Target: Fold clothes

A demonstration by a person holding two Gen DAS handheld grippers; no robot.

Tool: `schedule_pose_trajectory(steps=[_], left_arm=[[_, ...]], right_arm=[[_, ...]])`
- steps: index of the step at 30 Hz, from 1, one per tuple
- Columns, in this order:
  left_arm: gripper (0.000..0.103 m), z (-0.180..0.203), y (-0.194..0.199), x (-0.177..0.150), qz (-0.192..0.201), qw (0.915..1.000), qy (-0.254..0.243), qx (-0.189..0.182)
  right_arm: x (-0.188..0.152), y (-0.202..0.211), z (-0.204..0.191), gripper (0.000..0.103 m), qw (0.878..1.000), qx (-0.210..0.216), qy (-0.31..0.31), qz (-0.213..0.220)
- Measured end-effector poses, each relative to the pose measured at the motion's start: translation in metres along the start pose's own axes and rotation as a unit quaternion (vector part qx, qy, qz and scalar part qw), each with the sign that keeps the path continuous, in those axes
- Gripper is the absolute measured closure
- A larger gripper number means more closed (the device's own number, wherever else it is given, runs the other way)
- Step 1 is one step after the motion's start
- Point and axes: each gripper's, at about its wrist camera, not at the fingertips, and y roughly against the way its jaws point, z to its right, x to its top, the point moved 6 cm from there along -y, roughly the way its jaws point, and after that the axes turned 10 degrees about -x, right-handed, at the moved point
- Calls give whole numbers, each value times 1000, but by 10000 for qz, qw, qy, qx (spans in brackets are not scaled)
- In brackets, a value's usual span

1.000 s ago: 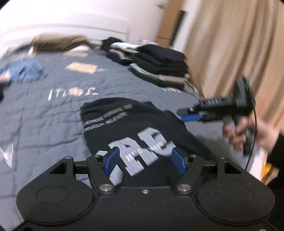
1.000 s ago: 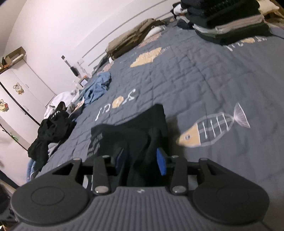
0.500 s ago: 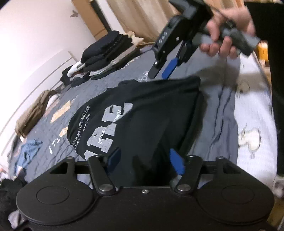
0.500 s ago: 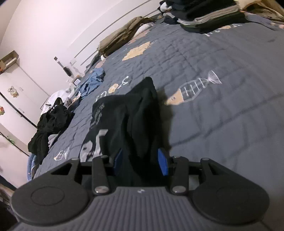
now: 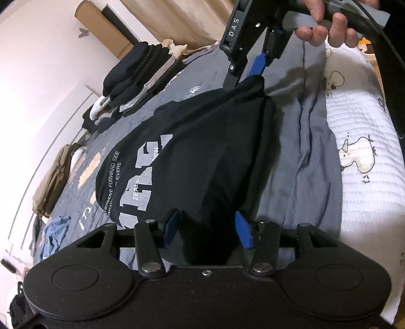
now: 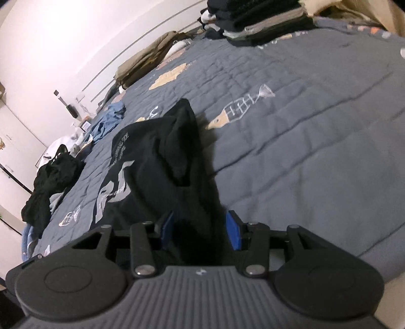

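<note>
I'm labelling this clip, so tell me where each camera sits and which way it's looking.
Left wrist: on the left gripper, looking across the bed along the black T-shirt to the right gripper and hand.
Right wrist: on the right gripper, facing the wall.
Shared: the T-shirt, the folded stack.

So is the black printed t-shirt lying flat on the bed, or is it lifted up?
Partly lifted. The black t-shirt is bunched between both grippers, left gripper closing on it, its far printed end draped on the grey quilt.
</note>
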Motion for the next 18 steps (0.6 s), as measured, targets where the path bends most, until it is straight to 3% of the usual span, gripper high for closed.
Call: schedule_pose_trajectory(steps=[5,18], left_arm=[[80,-3,-1,1,-16,10000,32,-3],[77,0,-10,-1,-131,9998,-108,95]], right_arm=[[-6,-3,-5,59,10000,-22,-16,-39],[-11,-2,-17,59,9997,-105,218,42]])
